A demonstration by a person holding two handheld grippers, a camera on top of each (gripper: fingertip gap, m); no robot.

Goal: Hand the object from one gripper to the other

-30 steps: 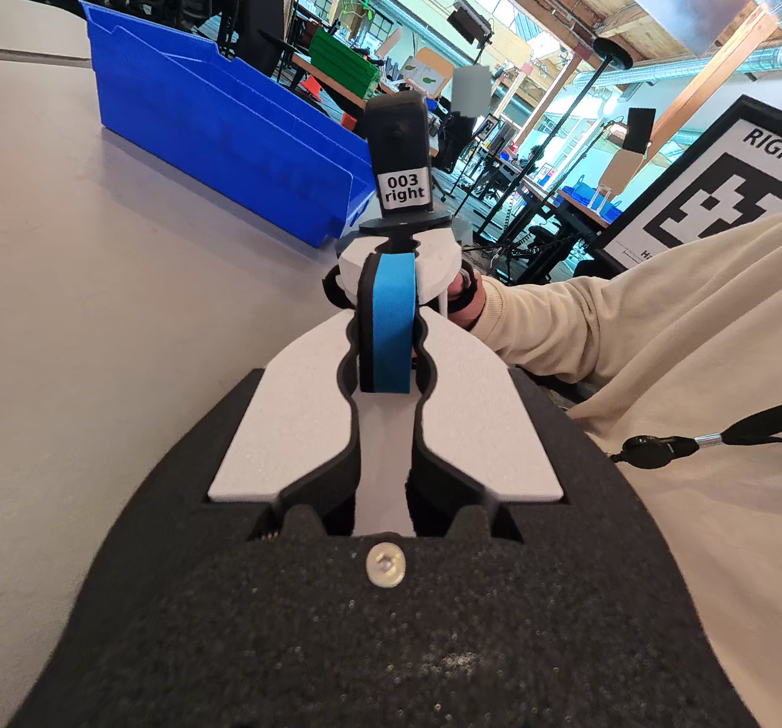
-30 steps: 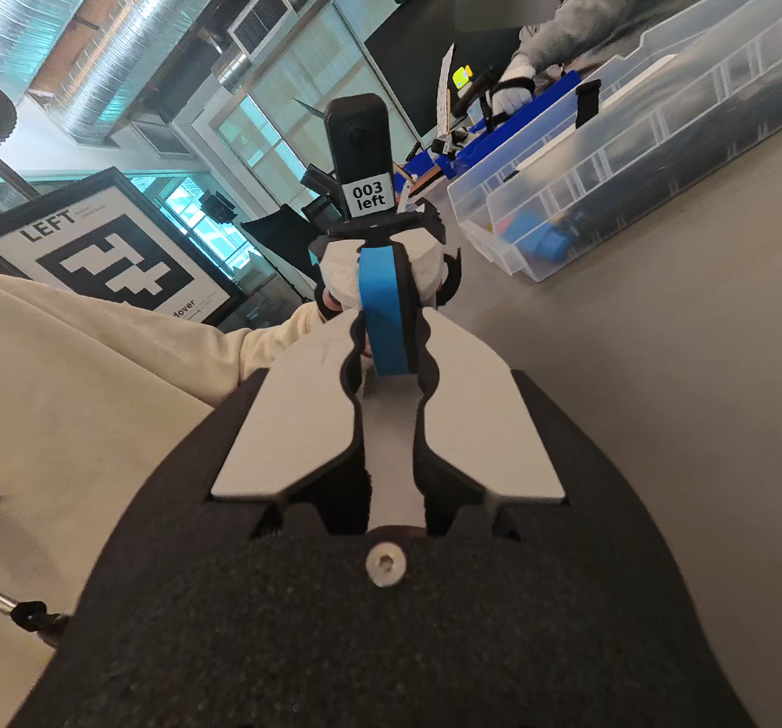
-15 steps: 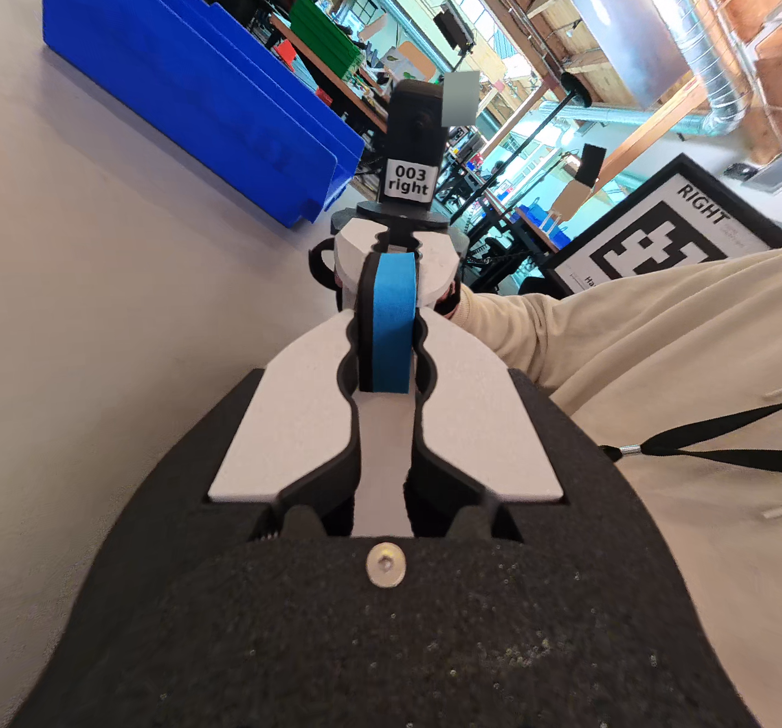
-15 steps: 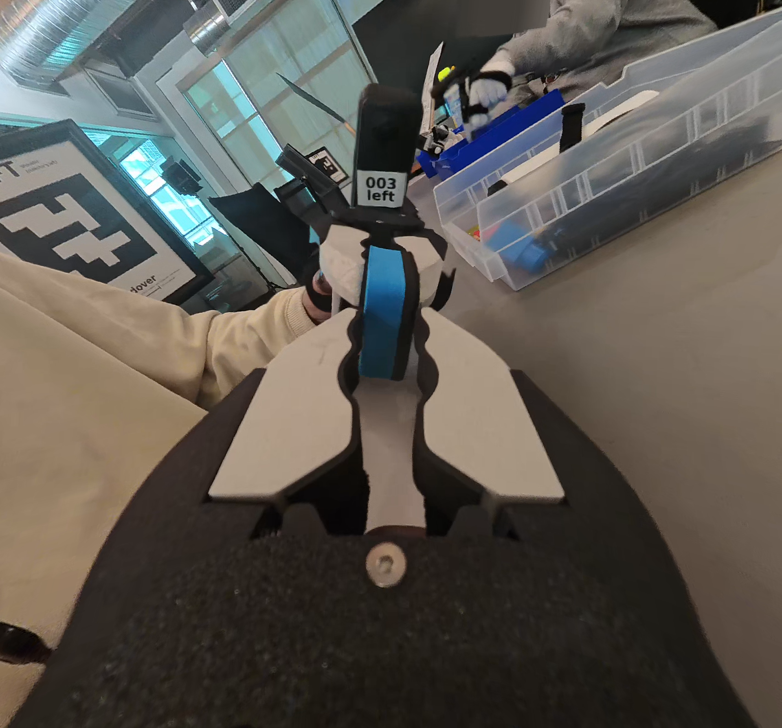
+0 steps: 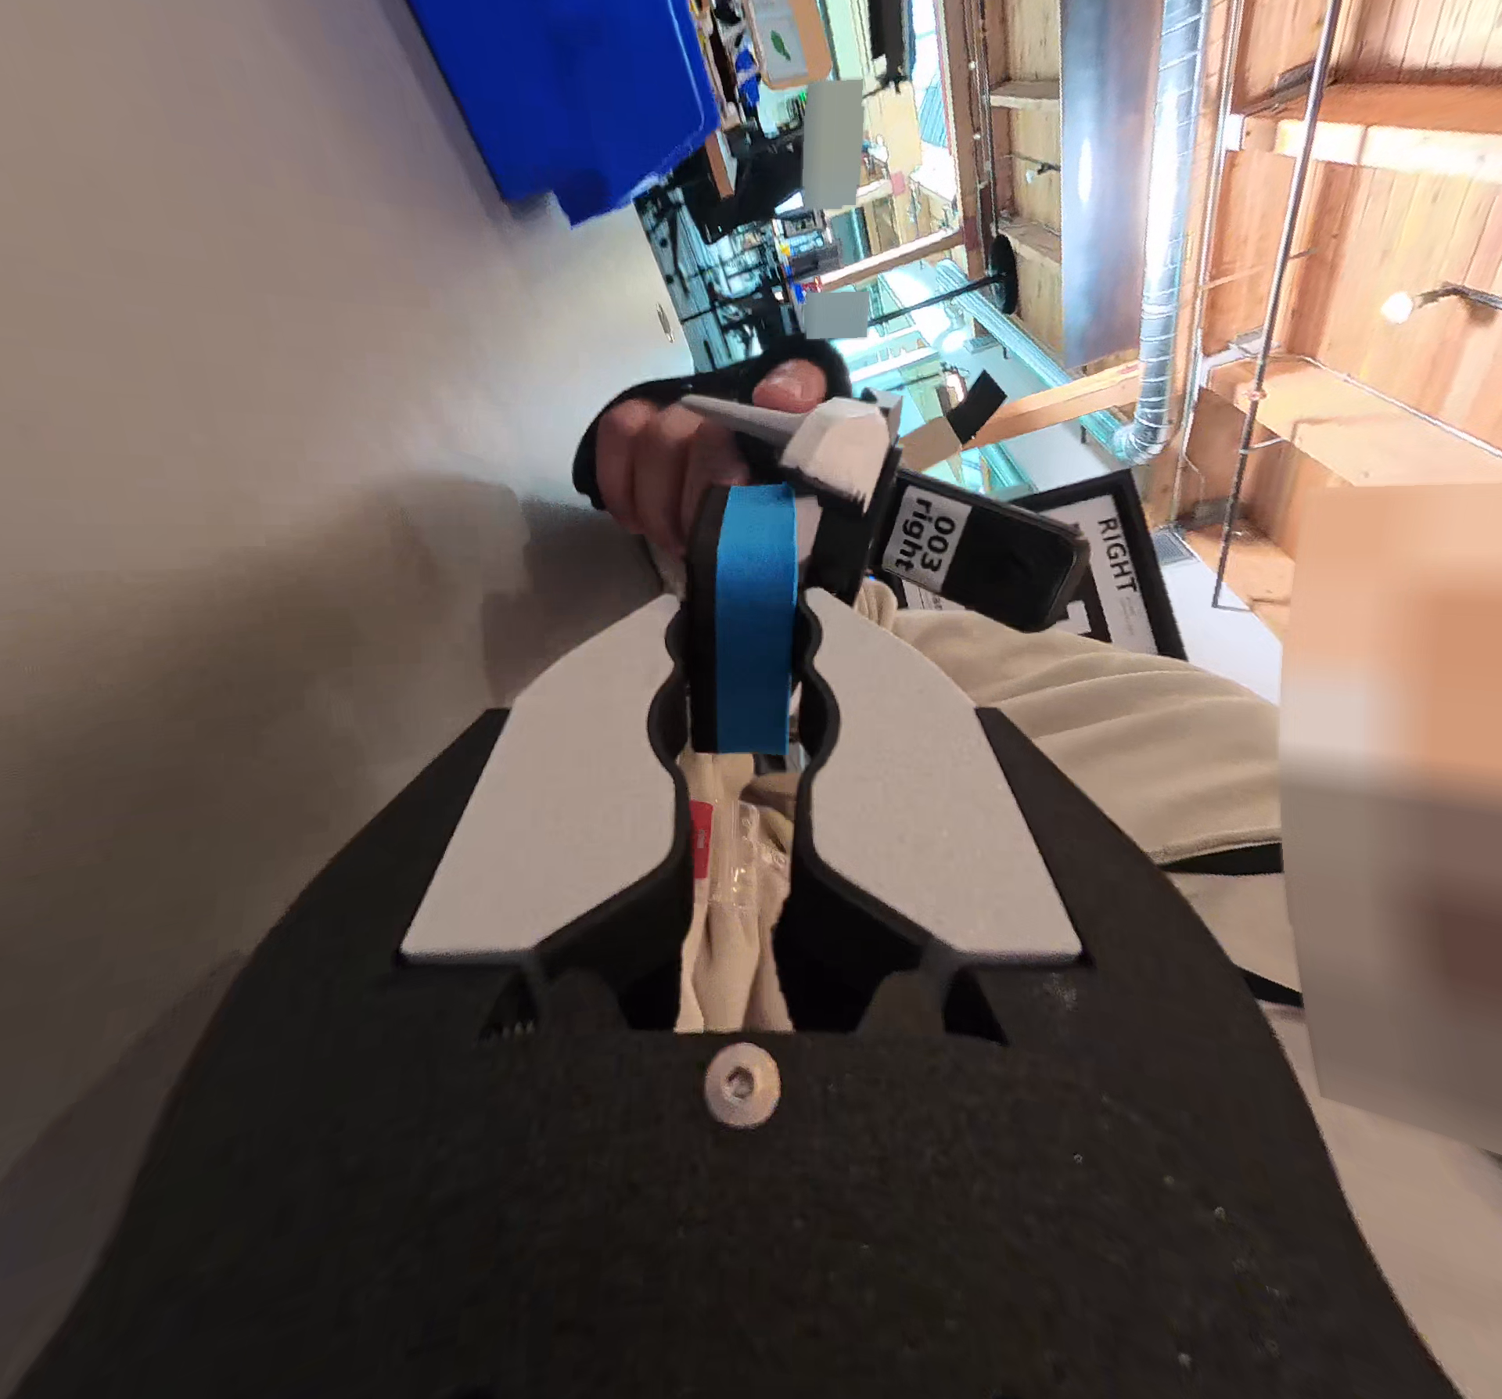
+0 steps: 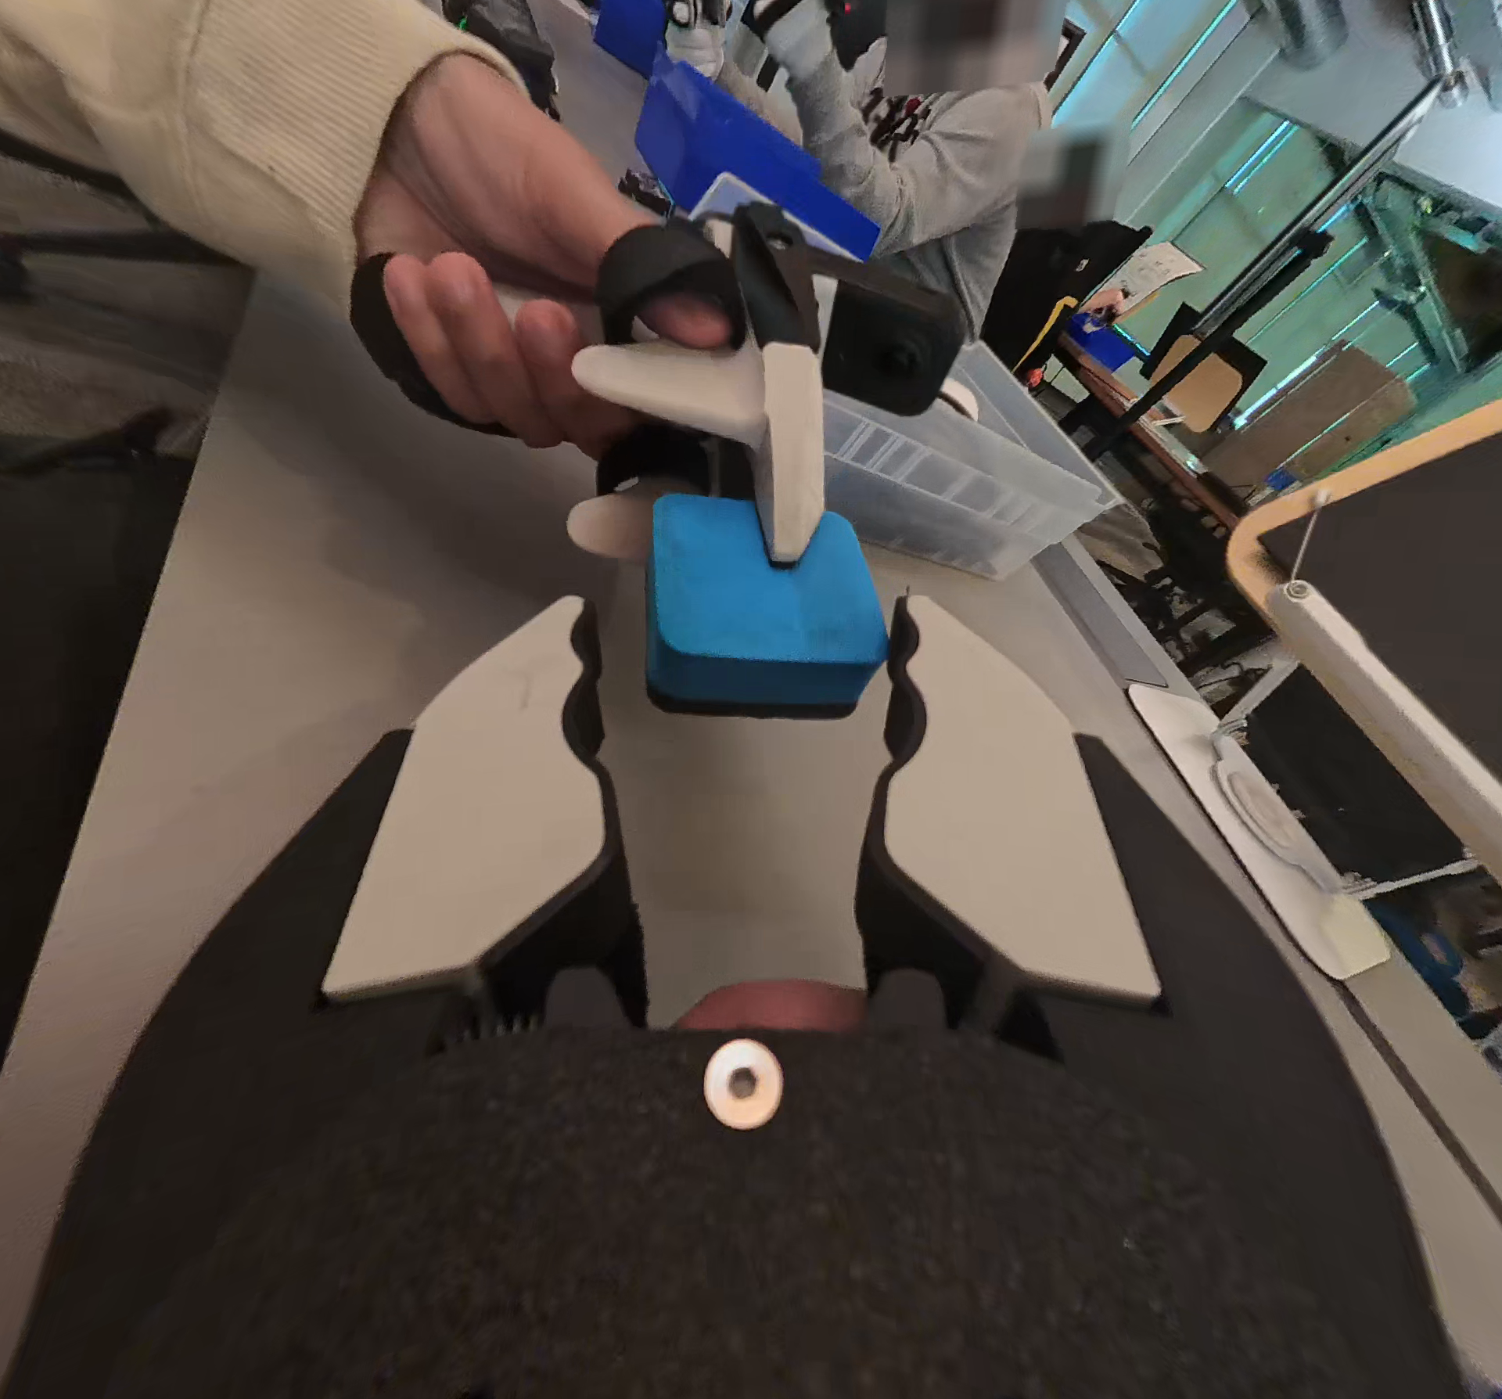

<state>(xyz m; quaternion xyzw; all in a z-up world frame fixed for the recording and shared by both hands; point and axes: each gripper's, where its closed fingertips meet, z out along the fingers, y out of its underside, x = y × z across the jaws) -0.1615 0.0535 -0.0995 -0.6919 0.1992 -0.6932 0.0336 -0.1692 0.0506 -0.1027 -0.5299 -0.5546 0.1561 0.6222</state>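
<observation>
Between the two pale fingers of the left claw [image 5: 744,677] sits a blue foam block [image 5: 752,616] with a black backing, pinched edge-on and held in the air above the grey tabletop [image 5: 244,384]. Just beyond it, the right claw [image 6: 740,653] stands wide, its fingers spread on either side of the block [image 6: 760,612] without touching it. A hand [image 6: 504,238] in a cream sleeve grips the left claw's handle. Farther off, a blue bin [image 5: 561,35] rests on the tabletop, and a clear plastic organiser [image 6: 959,490] lies at the far right.
</observation>
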